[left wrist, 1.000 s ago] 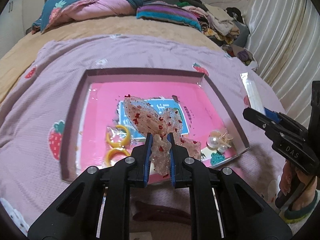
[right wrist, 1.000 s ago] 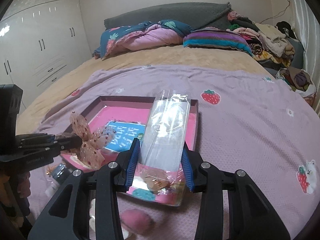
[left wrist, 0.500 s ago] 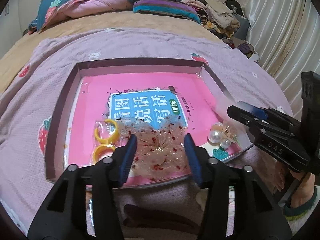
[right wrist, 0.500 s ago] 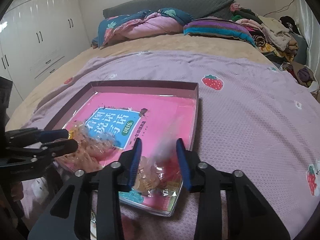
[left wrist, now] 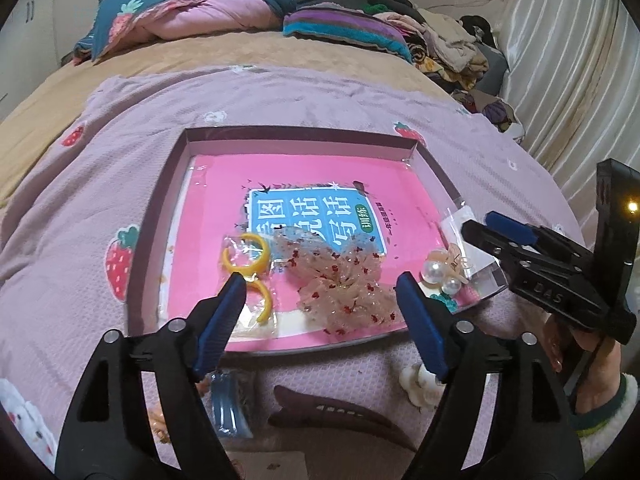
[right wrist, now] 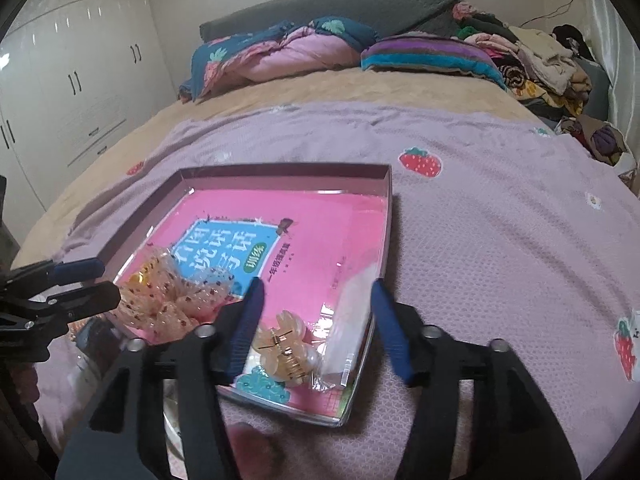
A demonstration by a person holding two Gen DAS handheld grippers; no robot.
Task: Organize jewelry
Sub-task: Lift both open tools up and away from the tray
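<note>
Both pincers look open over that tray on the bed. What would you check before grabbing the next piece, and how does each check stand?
1. Left tool open, holding nothing: ok.
2. Right tool open, holding nothing: ok.
3. Sheer red-dotted fabric bow lying inside the shallow purple-walled tray: ok.
4. Clear plastic sleeve fully inside the tray: cannot tell, blurred.
5. Brown claw hair clip put in the tray: not ok, it lies on the lilac blanket.

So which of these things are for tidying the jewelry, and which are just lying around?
For the job:
tray
spotted bow
yellow rings
pearl clip
clear bag
brown hair clip
white flower

Just lying around:
quilt
striped pillow
clothes pile
curtain
wardrobe
</note>
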